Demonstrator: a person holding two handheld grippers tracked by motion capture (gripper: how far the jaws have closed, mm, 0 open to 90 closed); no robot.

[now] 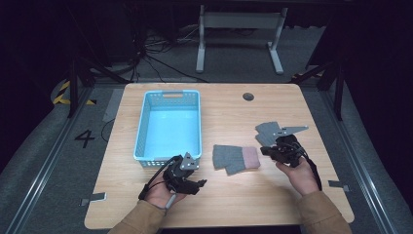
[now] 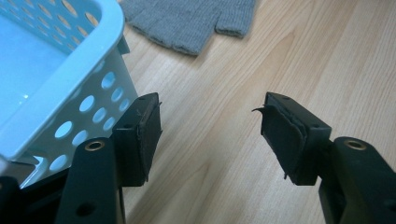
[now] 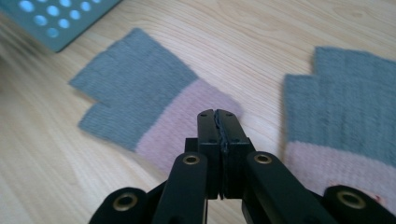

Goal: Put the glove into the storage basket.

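Two grey fingerless gloves with pink cuffs lie flat on the wooden table. One glove (image 1: 236, 158) (image 3: 140, 93) (image 2: 191, 21) is in the middle of the table. The second glove (image 1: 267, 130) (image 3: 345, 107) lies to its right, partly behind my right gripper. My right gripper (image 1: 264, 150) (image 3: 219, 114) hovers over the pink cuff of the middle glove, jaws pressed together with nothing between them. My left gripper (image 1: 198, 185) (image 2: 210, 135) rests low by the near corner of the blue basket (image 1: 141, 122) (image 2: 60, 84), open, with bare wood between its pads.
The perforated blue basket (image 3: 60, 18) holds nothing and stands at the table's left-centre. A round cable hole (image 1: 248, 96) sits near the far edge. Beyond the table are a white stand's legs (image 1: 238, 44) and cables on the floor.
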